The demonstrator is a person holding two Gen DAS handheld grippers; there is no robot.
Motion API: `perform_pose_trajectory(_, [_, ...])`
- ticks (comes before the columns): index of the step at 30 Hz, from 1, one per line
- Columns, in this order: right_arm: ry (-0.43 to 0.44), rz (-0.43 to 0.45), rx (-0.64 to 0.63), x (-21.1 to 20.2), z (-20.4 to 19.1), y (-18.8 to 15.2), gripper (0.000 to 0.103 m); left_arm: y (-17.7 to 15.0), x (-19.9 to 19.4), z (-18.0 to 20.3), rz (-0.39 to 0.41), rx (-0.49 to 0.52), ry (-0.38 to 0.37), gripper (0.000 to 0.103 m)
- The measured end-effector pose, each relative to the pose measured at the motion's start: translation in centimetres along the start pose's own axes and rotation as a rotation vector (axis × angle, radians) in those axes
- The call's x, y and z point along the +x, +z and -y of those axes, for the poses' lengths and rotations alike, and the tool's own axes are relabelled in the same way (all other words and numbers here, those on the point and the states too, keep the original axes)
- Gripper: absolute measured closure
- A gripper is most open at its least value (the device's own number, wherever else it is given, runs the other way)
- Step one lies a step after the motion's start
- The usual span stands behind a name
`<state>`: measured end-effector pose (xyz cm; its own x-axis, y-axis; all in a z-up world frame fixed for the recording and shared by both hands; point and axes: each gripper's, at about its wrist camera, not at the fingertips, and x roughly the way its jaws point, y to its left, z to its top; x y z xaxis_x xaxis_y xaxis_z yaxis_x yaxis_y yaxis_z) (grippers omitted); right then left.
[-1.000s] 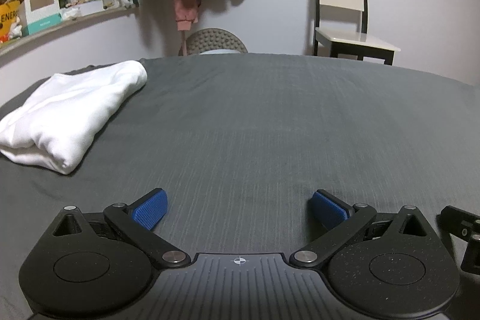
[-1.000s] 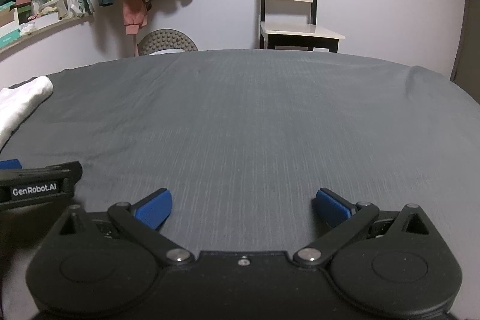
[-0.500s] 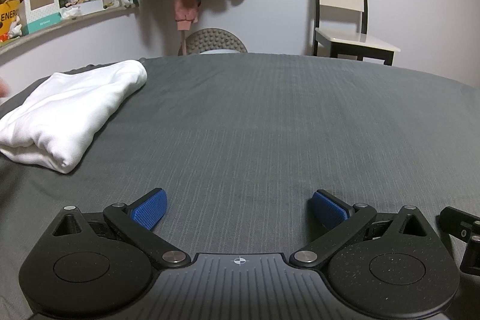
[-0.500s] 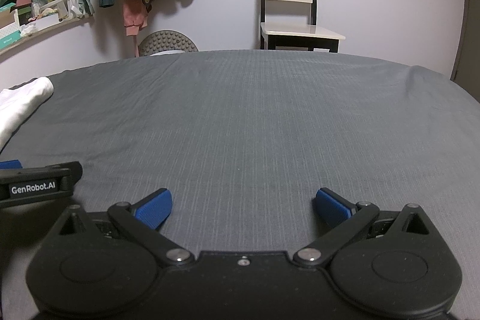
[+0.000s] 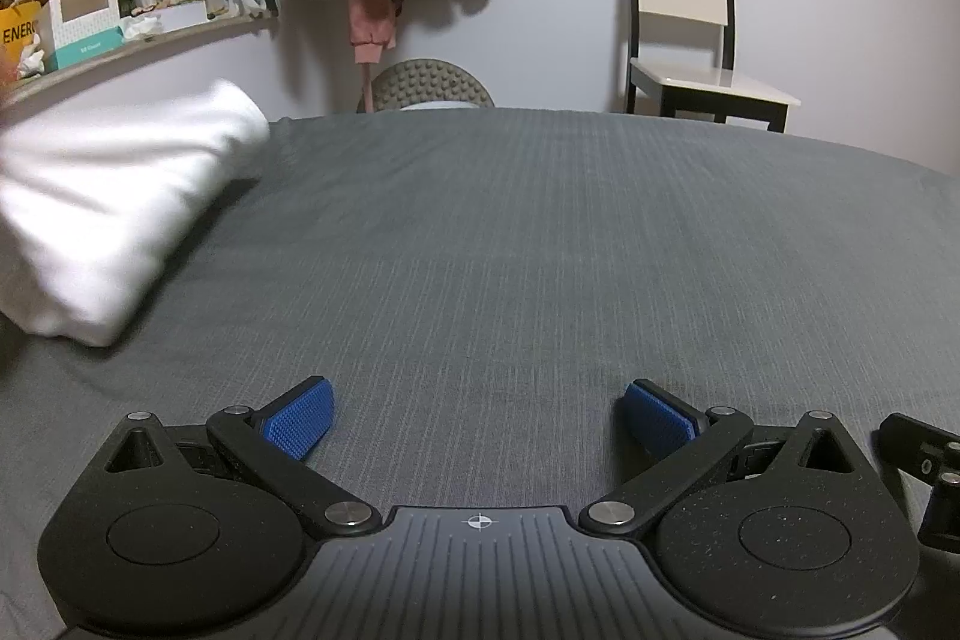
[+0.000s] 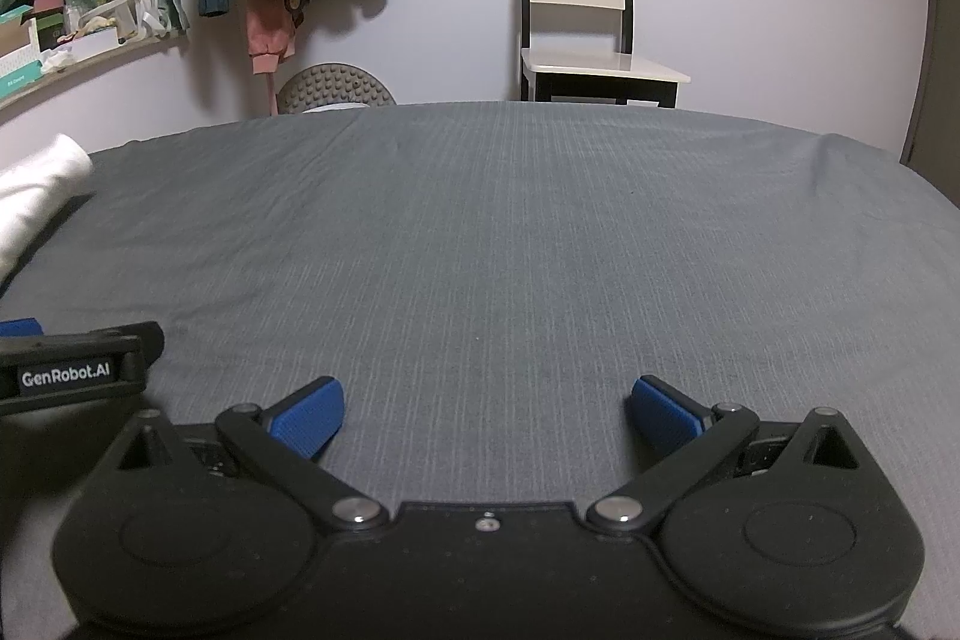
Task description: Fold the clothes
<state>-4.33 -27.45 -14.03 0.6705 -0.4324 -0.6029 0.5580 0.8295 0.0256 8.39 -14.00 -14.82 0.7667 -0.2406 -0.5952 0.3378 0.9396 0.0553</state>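
Left wrist view — the folded white garment (image 5: 114, 214) is lifting off the grey bed (image 5: 540, 250) while both tools rest idle.

Half a second ago the garment lay flat at the left edge of the bed; now it is blurred, sits higher in the view, and its far end is raised with a dark shadow beneath it. What moves it lies outside the view and cannot be told. The left tool (image 5: 480, 415) has not shifted; its blue fingers are spread wide with only bedsheet between them. In the right wrist view the right tool (image 6: 486, 412) is likewise spread and empty, and just the garment's end shows at the far left. The surface ahead of both tools is bare — probably this fold is finished and the piece is being taken away, so the next garment has yet to be laid down.
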Motion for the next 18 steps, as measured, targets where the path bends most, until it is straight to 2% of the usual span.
perform_pose_trajectory(18, [0.002,-0.011,0.001,-0.01,0.01,0.38,0.000,-0.02,-0.15,-0.16,-0.010,-0.001,-0.003,0.000])
